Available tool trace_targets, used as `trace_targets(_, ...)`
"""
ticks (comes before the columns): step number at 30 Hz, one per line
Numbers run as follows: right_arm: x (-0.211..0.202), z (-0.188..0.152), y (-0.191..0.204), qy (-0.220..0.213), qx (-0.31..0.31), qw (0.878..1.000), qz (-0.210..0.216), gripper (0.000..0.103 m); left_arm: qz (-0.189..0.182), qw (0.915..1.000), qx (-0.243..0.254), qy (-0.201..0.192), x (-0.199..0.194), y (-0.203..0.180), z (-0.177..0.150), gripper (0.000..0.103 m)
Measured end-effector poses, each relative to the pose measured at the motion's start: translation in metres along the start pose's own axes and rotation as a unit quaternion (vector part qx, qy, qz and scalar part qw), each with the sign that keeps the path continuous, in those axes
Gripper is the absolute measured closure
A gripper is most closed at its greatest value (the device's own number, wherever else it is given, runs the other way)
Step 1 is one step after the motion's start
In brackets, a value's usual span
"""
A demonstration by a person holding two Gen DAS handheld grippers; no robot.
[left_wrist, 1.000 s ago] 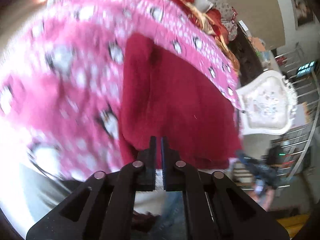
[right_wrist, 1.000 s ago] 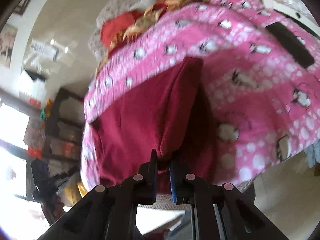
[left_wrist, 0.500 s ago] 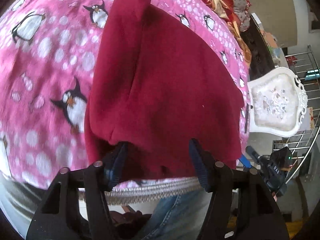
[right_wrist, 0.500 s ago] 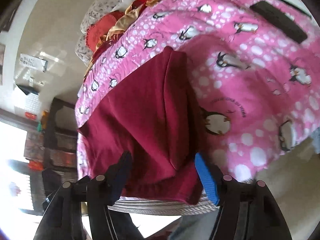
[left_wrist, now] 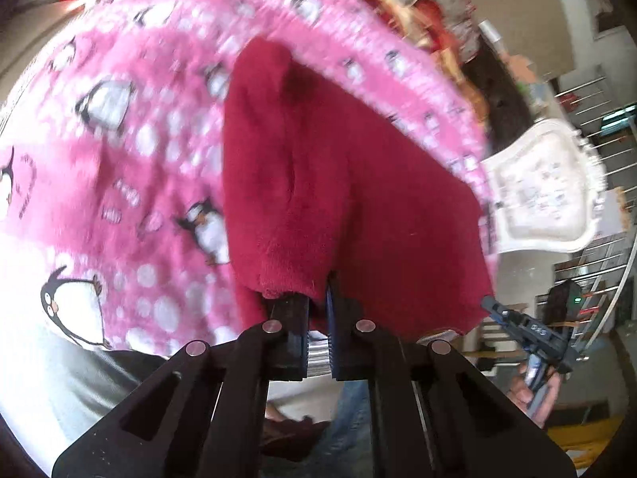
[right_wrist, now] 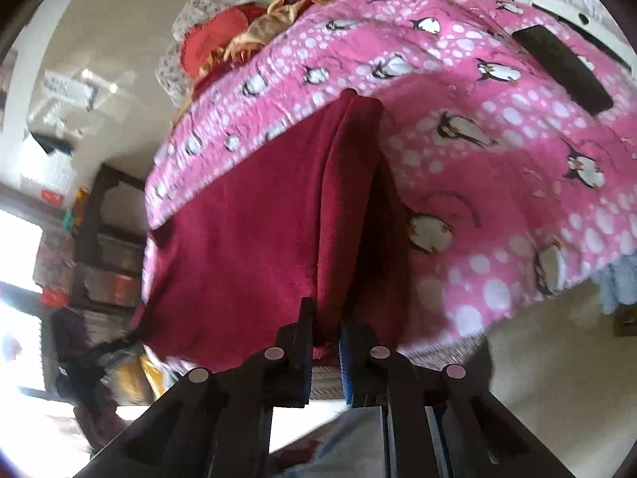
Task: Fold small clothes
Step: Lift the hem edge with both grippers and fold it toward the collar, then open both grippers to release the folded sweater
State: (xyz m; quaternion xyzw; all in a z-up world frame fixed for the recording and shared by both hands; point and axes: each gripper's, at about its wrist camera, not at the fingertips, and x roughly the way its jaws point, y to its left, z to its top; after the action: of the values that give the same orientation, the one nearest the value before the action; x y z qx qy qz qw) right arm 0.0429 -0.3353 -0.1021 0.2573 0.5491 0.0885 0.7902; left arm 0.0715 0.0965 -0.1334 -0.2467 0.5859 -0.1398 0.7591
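Both tongs pinching red garment — near hem

- The cloth is 1 dark red, fleecy piece, spread over a pink penguin blanket.
- In the left wrist view its left side is folded over into a thick band running from 12 o'clock down to 6 o'clock; a flat single layer reaches toward 3 o'clock.
- Its near hem at 6 o'clock is bunched and raised off the blanket.
- In the right wrist view the fold forms a ridge toward 1 o'clock, with the flat part spreading toward 9 o'clock.
- The far tip lies on the blanket.
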Motion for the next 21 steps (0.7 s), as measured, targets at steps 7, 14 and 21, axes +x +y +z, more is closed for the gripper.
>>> trace_targets(7, 0.028, 0.001, -0.021, 0.015, 0.015, 0.999, -0.032, 0.093, 0.021, 0.9997, 0.008, 0.013, 0.02, 0.004, -0.015, 0.096)
trace_targets(14, 0.044, 0.002, -0.024, 0.04, -0.016, 0.996, -0.073, 0.093, 0.035, 0.9985, 0.028, 0.031, 0.025, 0.001, -0.019, 0.089)
trace_targets(21, -0.005, -0.006, -0.009, -0.007, -0.025, 0.998, -0.056, 0.047, 0.097, 0.9911, 0.07, -0.059, -0.033, -0.009, -0.026, 0.04)
